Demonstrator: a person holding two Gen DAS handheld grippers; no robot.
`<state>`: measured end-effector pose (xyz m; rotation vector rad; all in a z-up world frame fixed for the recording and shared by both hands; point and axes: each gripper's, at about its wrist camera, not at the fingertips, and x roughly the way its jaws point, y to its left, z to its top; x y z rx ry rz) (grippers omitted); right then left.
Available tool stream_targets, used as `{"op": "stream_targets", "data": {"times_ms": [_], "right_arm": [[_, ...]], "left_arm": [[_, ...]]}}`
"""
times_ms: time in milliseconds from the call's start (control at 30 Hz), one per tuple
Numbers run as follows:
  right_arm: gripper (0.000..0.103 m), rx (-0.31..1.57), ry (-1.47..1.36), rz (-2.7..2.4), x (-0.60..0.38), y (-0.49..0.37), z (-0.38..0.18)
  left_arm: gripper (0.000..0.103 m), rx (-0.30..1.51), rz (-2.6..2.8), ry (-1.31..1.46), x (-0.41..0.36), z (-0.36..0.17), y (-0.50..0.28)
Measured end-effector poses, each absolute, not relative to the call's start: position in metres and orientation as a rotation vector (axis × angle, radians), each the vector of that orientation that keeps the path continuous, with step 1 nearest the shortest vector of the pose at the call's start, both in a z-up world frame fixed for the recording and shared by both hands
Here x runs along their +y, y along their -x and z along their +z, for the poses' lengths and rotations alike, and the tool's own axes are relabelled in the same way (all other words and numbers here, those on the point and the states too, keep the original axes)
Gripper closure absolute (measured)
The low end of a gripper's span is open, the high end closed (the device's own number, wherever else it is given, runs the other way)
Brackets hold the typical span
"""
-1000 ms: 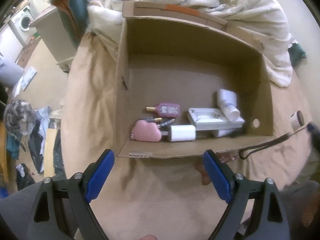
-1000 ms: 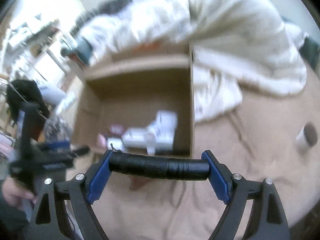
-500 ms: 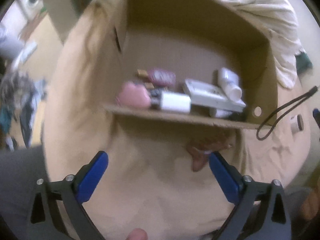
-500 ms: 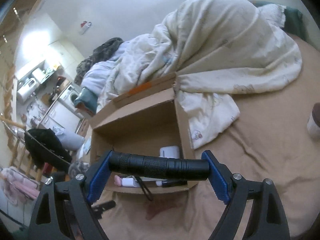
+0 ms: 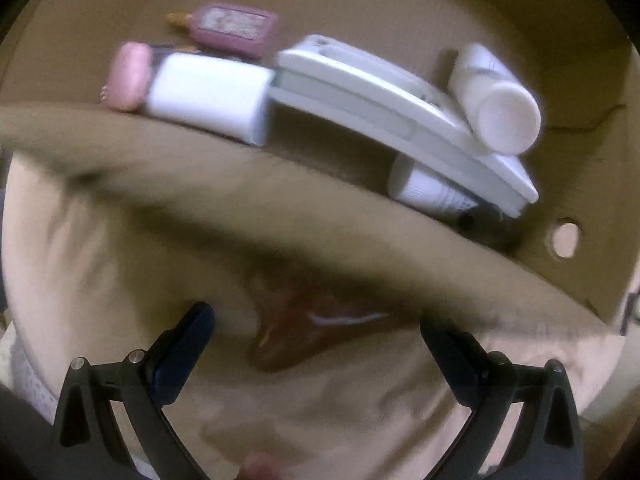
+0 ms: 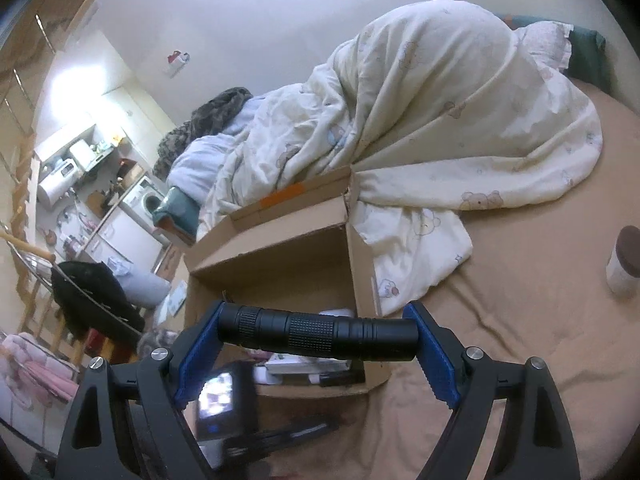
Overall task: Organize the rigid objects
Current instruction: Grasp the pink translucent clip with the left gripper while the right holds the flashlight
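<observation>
My left gripper [image 5: 316, 320] points straight down over the tan bed sheet, open wide. A glossy reddish-brown object [image 5: 288, 336] lies between its fingers, untouched and blurred. Just beyond it runs the near wall of the cardboard box [image 5: 200, 184]. Inside lie a pink cloud-shaped case [image 5: 128, 76], a white block [image 5: 208, 96], a pink bottle [image 5: 236, 28], a flat white device [image 5: 380, 104] and two white tubes [image 5: 496, 104]. My right gripper [image 6: 316, 336] is shut on a black flashlight [image 6: 316, 334], held crosswise over the box [image 6: 280, 248].
A crumpled cream duvet [image 6: 440, 120] lies against the box's far and right sides. A small white jar with a brown lid [image 6: 624, 264] stands on the sheet at the right. The left gripper's camera body [image 6: 224, 404] shows below the flashlight. Furniture and clothes crowd the left.
The left gripper has dropped close to the sheet in front of the box, its jaws now astride the brown object. The right gripper's view has swung up and steadied, still gripping the flashlight.
</observation>
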<state>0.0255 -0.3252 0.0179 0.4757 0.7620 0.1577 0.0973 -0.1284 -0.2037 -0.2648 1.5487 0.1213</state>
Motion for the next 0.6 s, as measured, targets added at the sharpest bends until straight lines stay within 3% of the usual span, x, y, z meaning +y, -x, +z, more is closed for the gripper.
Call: {"op": "stream_targets", "data": {"times_ms": [600], "right_arm": [[0.01, 0.817, -0.556, 0.183, -0.339, -0.029, 0.008]], "left_arm": [[0.002, 1.45, 0.257, 0.14, -0.169, -0.211, -0.099]]}}
